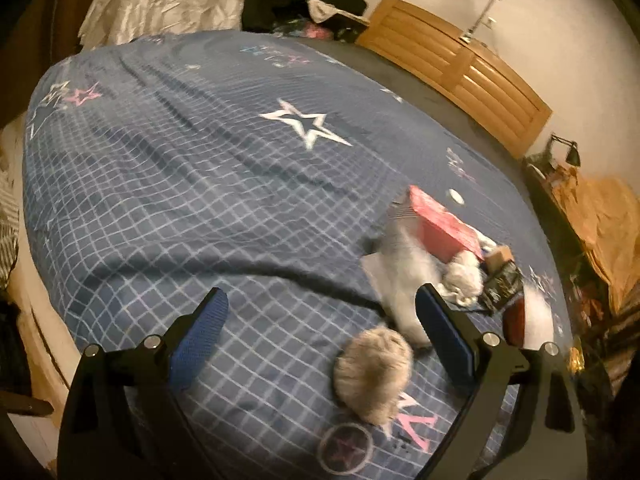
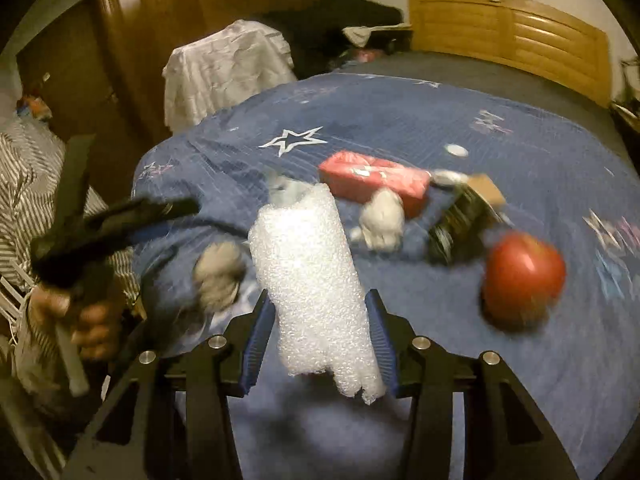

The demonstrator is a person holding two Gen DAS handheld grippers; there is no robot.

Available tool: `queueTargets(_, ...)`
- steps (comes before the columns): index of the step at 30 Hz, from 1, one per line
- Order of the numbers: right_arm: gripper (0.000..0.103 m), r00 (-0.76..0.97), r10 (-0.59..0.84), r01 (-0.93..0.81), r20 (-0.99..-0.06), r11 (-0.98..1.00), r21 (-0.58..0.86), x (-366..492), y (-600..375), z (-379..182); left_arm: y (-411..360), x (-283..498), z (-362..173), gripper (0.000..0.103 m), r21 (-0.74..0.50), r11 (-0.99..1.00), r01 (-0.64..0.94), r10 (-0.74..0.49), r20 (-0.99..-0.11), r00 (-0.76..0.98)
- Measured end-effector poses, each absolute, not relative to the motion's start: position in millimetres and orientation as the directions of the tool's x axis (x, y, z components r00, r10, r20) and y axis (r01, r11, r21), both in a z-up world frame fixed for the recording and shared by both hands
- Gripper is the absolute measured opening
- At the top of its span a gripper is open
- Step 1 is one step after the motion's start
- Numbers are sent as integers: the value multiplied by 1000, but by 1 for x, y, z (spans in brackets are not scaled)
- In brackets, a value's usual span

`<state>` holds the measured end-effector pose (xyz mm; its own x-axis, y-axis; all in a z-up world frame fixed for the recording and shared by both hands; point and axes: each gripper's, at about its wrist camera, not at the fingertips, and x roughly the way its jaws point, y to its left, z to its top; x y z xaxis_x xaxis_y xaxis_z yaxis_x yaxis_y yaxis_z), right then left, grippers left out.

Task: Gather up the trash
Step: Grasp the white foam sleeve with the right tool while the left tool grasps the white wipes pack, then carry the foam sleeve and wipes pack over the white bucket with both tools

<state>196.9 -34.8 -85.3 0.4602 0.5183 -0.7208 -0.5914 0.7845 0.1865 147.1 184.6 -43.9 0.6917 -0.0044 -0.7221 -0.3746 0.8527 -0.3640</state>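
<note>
While my right gripper (image 2: 316, 344) clamps the bubble wrap (image 2: 312, 280) | left gripper (image 1: 322, 312) spread wide, empty, over crumpled paper ball (image 1: 374, 376) beside it | next, I judge: bag wrap, pinch ball.

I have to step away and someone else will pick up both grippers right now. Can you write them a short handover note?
Right gripper: a piece of white bubble wrap stands between its pads, which look closed on it, lifted off the bed.
Left gripper: open and empty, over the blue bedspread near a crumpled grey paper wad.
On the bed: red packet, white crumpled tissue, small cardboard box, dark wrapper, red apple-like ball, small white disc.
Done: bubble wrap picked up.
Left: bin it (no bin in view), then collect the rest.
</note>
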Motion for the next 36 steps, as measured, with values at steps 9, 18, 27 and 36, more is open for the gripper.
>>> queueTargets(9,48,593,471,-290,-653,881,373,119,-148,-104,164,172,-28,91,-317,901,-297,-41,-743,668)
queueTargets(18,48,605,450,-247,-657,890,383,106,-154,-121,99,252,-69,72,-69,982,-178,26,-875,484)
queueTargets(27,48,633,431,-228,-643,898,377,103,-158,-119,118,251,-51,31,-210,963,-170,-83,-829,553)
queueTargets(36,48,715,374,-225,-591,923,312,91,-152,-93,112,190,37,31,-253,962,-105,-87,-645,759)
